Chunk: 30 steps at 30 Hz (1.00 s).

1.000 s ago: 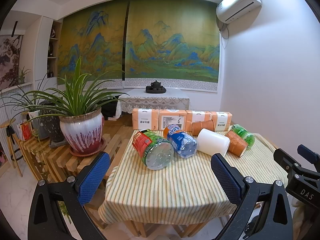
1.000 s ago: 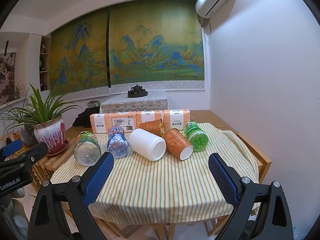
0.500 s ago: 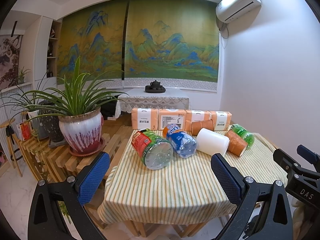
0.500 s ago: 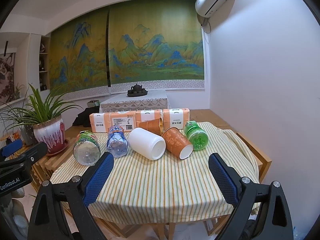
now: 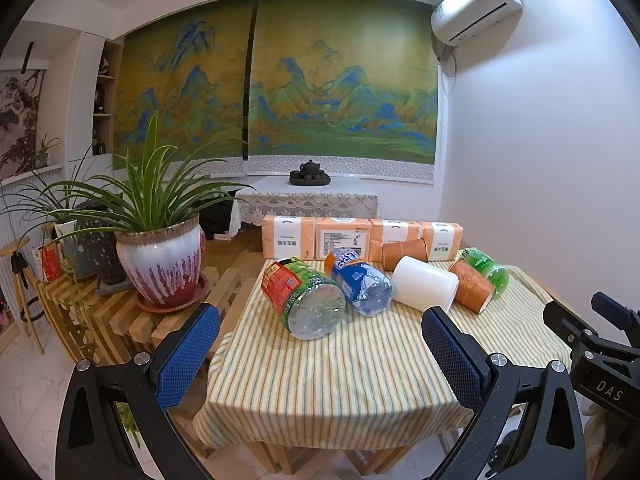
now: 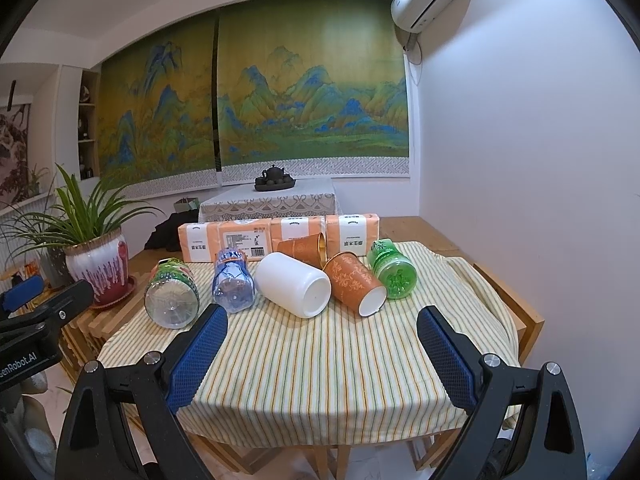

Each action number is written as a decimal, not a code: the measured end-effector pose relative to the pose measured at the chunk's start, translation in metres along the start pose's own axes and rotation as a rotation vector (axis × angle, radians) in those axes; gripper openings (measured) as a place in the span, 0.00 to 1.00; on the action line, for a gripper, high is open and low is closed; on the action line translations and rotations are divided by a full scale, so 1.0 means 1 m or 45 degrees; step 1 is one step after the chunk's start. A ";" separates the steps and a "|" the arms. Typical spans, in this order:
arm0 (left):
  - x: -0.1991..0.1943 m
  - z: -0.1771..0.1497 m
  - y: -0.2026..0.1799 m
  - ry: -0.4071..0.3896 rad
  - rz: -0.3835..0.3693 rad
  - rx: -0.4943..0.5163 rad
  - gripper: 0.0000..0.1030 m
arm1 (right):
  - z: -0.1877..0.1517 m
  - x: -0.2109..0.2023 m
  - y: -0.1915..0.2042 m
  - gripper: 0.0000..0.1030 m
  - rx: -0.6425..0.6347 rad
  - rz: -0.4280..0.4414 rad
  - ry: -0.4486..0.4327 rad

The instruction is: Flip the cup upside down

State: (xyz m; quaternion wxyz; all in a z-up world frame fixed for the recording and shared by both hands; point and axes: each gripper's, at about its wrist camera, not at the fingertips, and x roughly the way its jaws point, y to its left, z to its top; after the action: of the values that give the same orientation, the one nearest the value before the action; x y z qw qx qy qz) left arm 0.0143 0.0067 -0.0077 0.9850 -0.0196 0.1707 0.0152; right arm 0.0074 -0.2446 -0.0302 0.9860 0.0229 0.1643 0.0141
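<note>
No real change over the last second — both views hold steady, so the approach hasn't begun. Left gripper (image 5: 320, 344) and right gripper (image 6: 322, 342) gape wide, empty. White cup (image 6: 294, 284) lies on its side at 12 o'clock, orange cup (image 6: 354, 288) touching it at 1 — untouched.

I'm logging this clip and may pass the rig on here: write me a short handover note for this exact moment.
Left gripper: open, empty, held back from the striped tablecloth.
Right gripper: open, empty, also short of the table.
Cups, all on their sides: white cup mid-table, patterned orange cup to its right, second orange cup behind them against the tissue packs. Three plastic bottles lie among them.
Done: nothing; no cup touched.
Left: choose a cup, grasp it, set it mouth down.
</note>
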 end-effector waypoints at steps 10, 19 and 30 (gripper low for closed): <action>0.016 -0.004 -0.003 0.040 -0.010 -0.014 0.99 | -0.004 0.016 -0.015 0.91 0.013 0.032 0.041; 0.030 -0.008 -0.005 0.069 -0.004 -0.003 0.99 | -0.002 0.050 -0.046 0.91 0.060 0.064 0.076; 0.049 -0.010 -0.006 0.109 0.020 0.012 0.99 | 0.006 0.128 -0.074 0.91 0.008 0.148 0.216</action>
State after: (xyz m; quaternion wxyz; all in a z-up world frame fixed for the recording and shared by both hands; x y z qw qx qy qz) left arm 0.0569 0.0013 -0.0335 0.9767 -0.0141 0.2129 0.0212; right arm 0.1314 -0.3142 -0.0698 0.9660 0.0341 0.2458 0.0728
